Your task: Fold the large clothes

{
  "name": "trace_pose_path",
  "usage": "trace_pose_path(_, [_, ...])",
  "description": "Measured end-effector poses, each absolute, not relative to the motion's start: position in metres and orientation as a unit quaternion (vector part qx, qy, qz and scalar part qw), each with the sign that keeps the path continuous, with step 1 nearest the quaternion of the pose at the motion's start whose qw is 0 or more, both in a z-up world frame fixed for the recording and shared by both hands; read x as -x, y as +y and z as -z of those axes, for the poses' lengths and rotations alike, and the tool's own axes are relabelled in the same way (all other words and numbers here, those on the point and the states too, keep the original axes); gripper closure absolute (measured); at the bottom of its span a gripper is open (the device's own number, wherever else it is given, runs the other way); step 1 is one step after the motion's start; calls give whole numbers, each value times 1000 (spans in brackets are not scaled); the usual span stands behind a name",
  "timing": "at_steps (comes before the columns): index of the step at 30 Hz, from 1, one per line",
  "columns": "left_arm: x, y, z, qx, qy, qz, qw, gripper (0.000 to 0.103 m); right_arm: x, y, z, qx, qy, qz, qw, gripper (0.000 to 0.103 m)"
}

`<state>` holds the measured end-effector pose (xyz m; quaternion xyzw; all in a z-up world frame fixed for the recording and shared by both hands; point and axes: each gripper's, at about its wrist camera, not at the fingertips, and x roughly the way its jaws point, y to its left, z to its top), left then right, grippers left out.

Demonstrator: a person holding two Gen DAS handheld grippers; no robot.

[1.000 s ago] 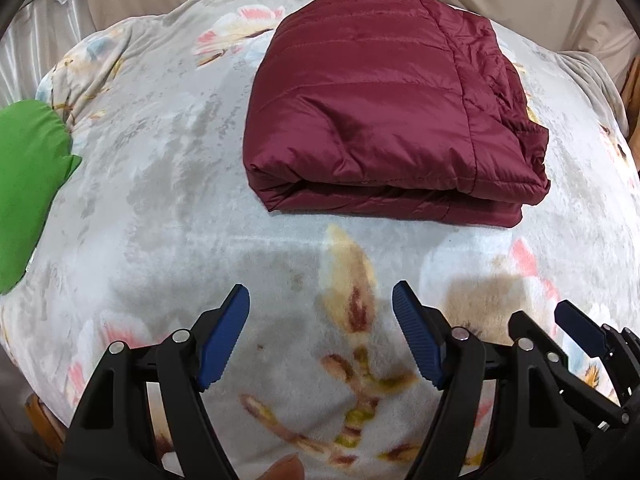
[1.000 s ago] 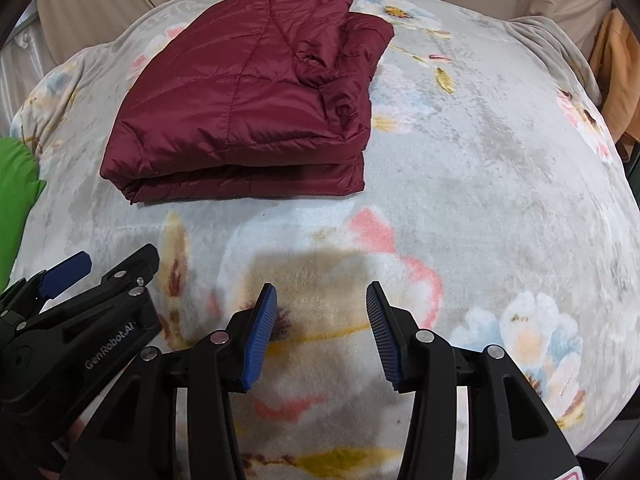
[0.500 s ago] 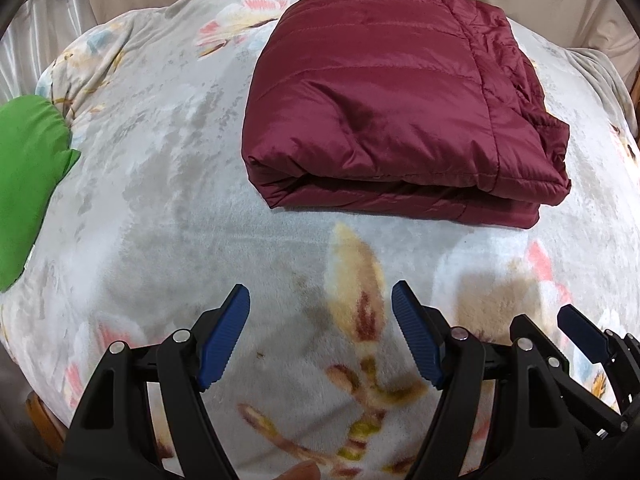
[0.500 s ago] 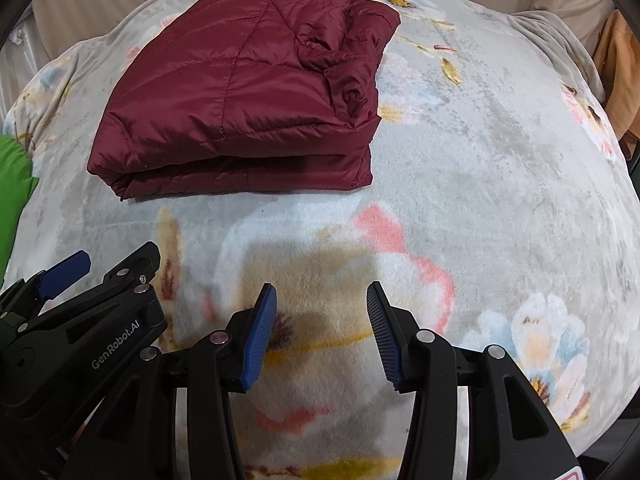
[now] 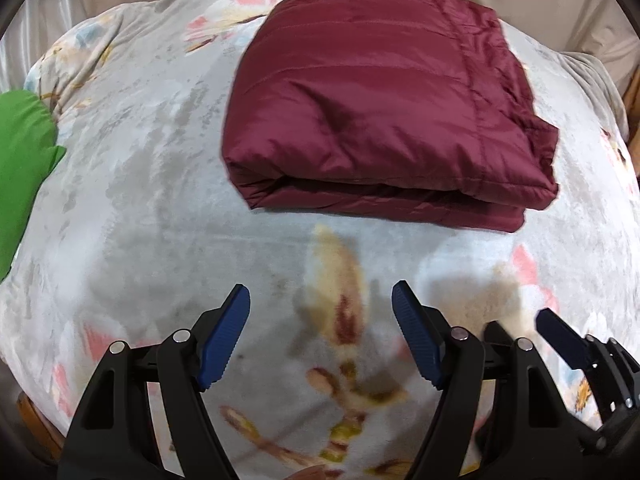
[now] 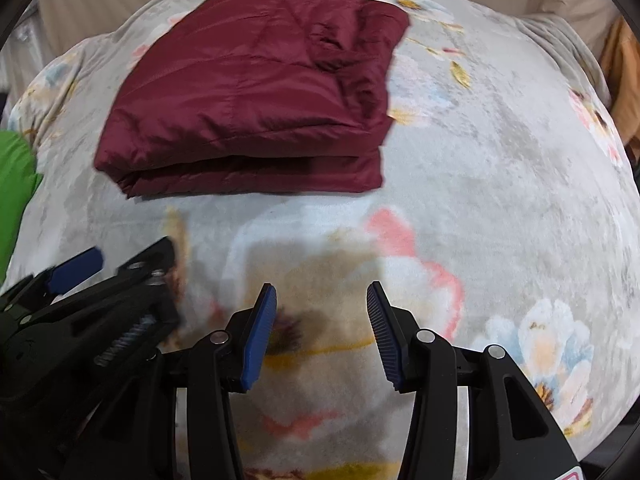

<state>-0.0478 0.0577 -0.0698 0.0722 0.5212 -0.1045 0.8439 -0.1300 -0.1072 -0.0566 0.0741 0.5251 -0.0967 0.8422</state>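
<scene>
Bare floral blanket (image 5: pixel 160 208) between grippers and folded maroon jacket (image 5: pixel 372 108). Green cloth (image 5: pixel 20 160) blocking far left edge.

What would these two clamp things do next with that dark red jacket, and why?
Probably move both forward to the jacket: it already lies folded on the floral blanket, while the left gripper and right gripper hover open, short of its near edge and touching nothing.

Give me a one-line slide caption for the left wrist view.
Open left gripper hovers over a floral blanket, facing a folded maroon puffer jacket; right gripper alongside.
</scene>
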Motion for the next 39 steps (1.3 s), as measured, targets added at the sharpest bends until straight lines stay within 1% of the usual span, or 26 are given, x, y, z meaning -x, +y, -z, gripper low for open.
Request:
trace_pose_path(8, [41, 66, 68, -77, 515, 72, 850, 32, 131, -120, 45, -83, 505, 117, 851, 56])
trace_pose_path(17, [43, 59, 68, -84, 518, 78, 848, 33, 126, -119, 47, -81, 511, 110, 849, 56])
trace_pose_path(23, [43, 60, 72, -90, 518, 67, 848, 31, 125, -119, 48, -79, 511, 109, 849, 56])
trace_pose_path(27, [46, 60, 71, -99, 508, 56, 854, 27, 125, -120, 49, -79, 513, 108, 848, 56])
trace_pose_path(35, [41, 63, 77, -90, 527, 66, 842, 27, 125, -119, 50, -80, 514, 110, 847, 56])
trace_pose_path(39, [42, 63, 76, -96, 521, 60, 846, 27, 126, -117, 50, -78, 513, 110, 848, 56])
